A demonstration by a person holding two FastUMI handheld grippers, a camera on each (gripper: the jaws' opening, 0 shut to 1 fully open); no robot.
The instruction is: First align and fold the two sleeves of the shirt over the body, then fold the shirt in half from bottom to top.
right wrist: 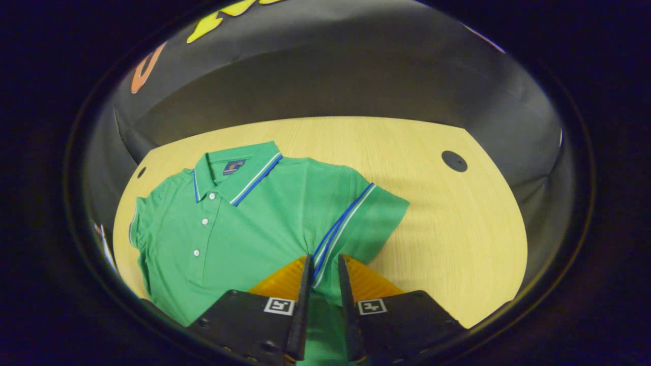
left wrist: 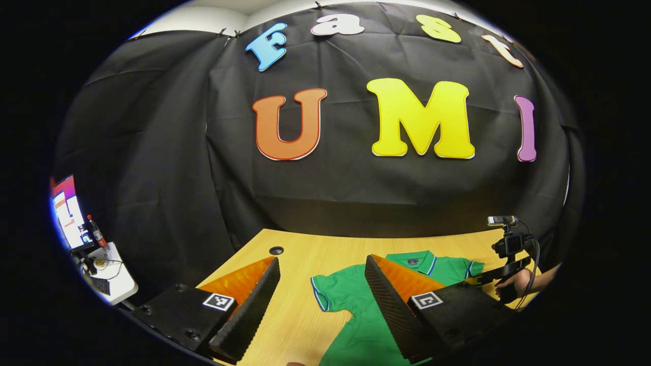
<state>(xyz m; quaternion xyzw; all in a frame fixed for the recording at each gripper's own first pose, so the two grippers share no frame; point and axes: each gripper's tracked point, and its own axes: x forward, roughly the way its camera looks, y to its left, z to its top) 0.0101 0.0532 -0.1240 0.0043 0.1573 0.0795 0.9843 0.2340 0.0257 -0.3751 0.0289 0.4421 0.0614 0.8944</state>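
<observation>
A green polo shirt (right wrist: pixel 244 223) with blue-and-white trim lies face up on the wooden table (right wrist: pixel 457 229), collar at the far end. In the right gripper view, my right gripper (right wrist: pixel 324 262) is shut on the striped cuff of the sleeve (right wrist: pixel 366 218), which runs between the two fingers. In the left gripper view, the shirt (left wrist: pixel 351 295) lies below and to the right. My left gripper (left wrist: pixel 321 260) hangs above the table, open wide and empty, its right finger over the shirt's body. Farther right, a hand (left wrist: pixel 513 284) holds the right gripper (left wrist: pixel 488 277) at the shirt's other sleeve.
Round cable holes sit in the table top (right wrist: pixel 454 160) (left wrist: pixel 276 250). Black cloth walls close in the table's far side. A lit monitor (left wrist: pixel 66 213) and a small white side table (left wrist: pixel 114 279) with small items stand off to the left of the wooden table.
</observation>
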